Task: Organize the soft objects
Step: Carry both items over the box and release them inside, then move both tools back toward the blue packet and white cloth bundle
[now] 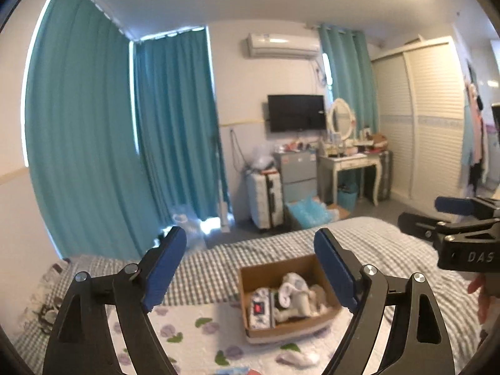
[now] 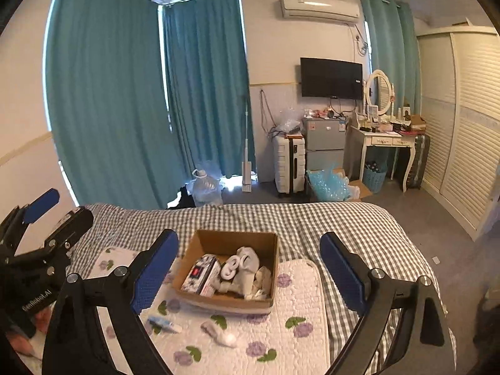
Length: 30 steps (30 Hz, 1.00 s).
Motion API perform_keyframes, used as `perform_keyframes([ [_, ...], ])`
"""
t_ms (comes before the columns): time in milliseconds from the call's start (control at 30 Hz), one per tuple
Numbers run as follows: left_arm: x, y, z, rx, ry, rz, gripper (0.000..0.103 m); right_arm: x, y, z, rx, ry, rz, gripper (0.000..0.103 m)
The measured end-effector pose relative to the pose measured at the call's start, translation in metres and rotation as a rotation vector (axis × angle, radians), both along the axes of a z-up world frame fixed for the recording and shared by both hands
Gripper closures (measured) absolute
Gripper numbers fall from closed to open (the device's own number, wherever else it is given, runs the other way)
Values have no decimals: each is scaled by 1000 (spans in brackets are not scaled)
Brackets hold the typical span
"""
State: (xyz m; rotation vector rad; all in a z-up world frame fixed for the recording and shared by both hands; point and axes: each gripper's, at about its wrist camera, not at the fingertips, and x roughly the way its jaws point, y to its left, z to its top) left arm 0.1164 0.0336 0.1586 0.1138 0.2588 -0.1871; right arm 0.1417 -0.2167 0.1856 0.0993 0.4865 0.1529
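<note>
An open cardboard box (image 2: 200, 251) sits on a floral quilted pad (image 2: 300, 306) on the bed; it also shows in the left wrist view (image 1: 250, 276). Inside lie rolled white socks (image 2: 243, 264) and a patterned packet (image 2: 200, 273). A loose white sock (image 2: 220, 334) and a blue-white sock (image 2: 164, 323) lie on the pad in front of the box; the white one shows in the left wrist view (image 1: 297, 357). My left gripper (image 1: 250, 268) and right gripper (image 2: 250, 268) are both open and empty, held above the bed short of the box.
The bed has a grey checked cover (image 2: 312, 218). Beyond it stand teal curtains (image 2: 125, 93), a white suitcase (image 2: 289, 165), a small fridge (image 2: 325, 143), a dressing table (image 2: 384, 143) and a wardrobe (image 2: 468, 125).
</note>
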Motion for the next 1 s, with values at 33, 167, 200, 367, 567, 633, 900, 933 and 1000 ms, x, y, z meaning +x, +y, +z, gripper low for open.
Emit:
perform_keyframes([
  [33, -8, 4, -2, -7, 2, -13, 18, -7, 3, 1, 0, -1, 4, 11],
  [167, -20, 17, -22, 21, 23, -25, 18, -26, 13, -8, -1, 8, 10, 11],
  [200, -20, 18, -27, 28, 33, -27, 18, -31, 14, -14, 3, 15, 14, 11],
  [367, -3, 29, -86, 60, 158, 6, 18, -26, 33, -59, -1, 88, 31, 11],
  [567, 32, 40, -187, 8, 393, 85, 18, 4, 59, -138, -31, 227, 49, 11],
  [633, 44, 41, -216, -14, 450, 99, 18, 17, 65, -167, -42, 272, 56, 11],
  [900, 58, 54, -290, -15, 509, 127, 18, 59, 81, -269, -36, 427, 102, 13],
  [933, 61, 55, -294, -2, 536, 127, 18, 63, 86, -279, -53, 442, 114, 16],
  [1000, 64, 57, -300, -14, 566, 112, 18, 71, 97, -298, -96, 465, 137, 18],
])
